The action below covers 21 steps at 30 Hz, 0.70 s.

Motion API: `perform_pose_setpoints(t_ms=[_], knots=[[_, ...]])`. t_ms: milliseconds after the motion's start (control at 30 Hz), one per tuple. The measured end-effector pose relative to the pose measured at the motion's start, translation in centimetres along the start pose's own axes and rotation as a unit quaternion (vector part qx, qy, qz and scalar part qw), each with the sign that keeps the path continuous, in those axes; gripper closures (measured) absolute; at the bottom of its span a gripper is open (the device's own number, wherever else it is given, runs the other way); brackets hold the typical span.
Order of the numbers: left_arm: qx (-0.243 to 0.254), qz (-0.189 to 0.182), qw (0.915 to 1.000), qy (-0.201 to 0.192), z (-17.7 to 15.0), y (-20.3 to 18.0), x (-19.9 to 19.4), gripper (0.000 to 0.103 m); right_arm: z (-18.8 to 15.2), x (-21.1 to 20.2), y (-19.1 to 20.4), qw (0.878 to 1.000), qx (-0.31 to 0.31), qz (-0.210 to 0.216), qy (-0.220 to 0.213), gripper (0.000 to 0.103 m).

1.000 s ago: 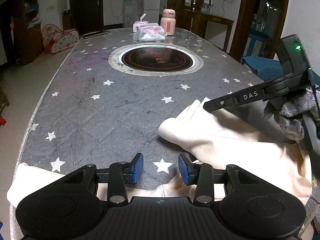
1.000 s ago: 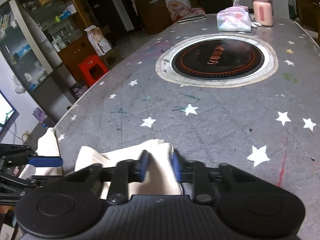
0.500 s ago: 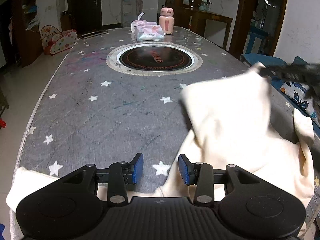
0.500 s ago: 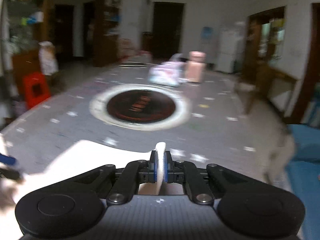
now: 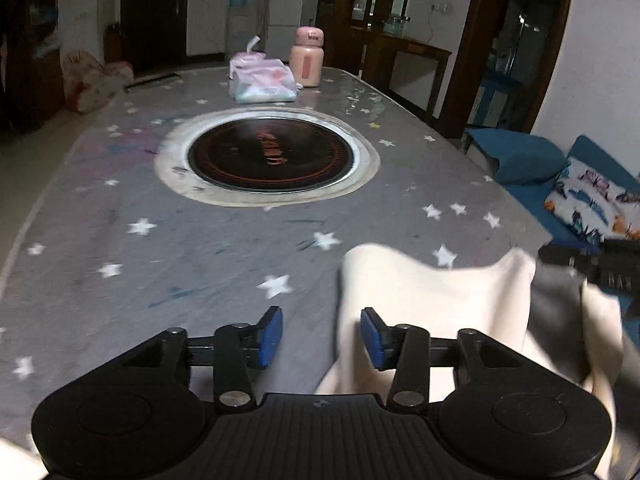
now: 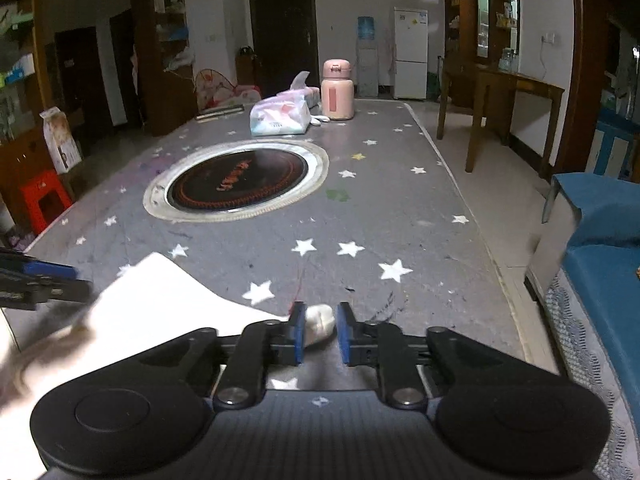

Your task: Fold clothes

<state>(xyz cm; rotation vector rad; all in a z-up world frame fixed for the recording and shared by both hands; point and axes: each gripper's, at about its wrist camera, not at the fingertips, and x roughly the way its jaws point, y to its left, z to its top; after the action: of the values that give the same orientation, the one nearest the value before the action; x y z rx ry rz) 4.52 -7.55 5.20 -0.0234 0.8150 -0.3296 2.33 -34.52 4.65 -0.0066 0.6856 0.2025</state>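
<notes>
The cream garment (image 5: 432, 304) lies at the near end of the desk (image 5: 200, 264), a soft, matte cloth with rounded folds, bunched toward the right side and blurred at its edges. The desk itself wears a grey cover scattered with white stars, scuffed and marked with thin coloured scribbles.

Going from the left: the left gripper (image 5: 321, 334) hangs low over the cover with its jaws set wide apart and nothing between them. Its fingers (image 5: 269, 334) are black plastic with flat blue pads, and the garment's left edge runs up just inside the right-hand finger without being pinched. Further right the cloth rises into a loose hump, then dips into a grey shadowed fold.

At the right, the right gripper (image 6: 319, 332) has its jaws partly open — a rounded, rolled end of the cream cloth sits between the blue pads, touching the left one and clear of the right, so it is not clamped.

Beyond the cloth, sunk in the middle of the desk, is a round black cooktop (image 5: 270, 156) with orange markings and a pale metal ring around it. At the far end stand a crinkled plastic tissue pack (image 5: 262, 84) and, just beside it, a smooth pink flask (image 5: 306, 58). Off the desk's right side sits a blue sofa (image 6: 612, 264) — flat, plain upholstery.
</notes>
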Motion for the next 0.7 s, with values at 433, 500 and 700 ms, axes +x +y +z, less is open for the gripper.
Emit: perform_pose_setpoints(t_ms=[433,500,700], knots=[[0.103,-0.007,0.9919,-0.074,-1.1,-5.6,-1.0,0.097,-0.7,0.6,-0.7,1.000,0.017,0.003,0.011,0.076],[0.153,-0.028,0.9841,-0.086,-2.1,-7.3,-2.0,0.096,-0.9,0.5,-0.8,1.000,0.018,0.004,0.011,0.076],[0.242,-0.109,0.9629,-0.049,-5.3,-9.7,-2.8,0.077,-1.1,0.6,-0.7,1.000,0.019,0.006,0.014,0.075]])
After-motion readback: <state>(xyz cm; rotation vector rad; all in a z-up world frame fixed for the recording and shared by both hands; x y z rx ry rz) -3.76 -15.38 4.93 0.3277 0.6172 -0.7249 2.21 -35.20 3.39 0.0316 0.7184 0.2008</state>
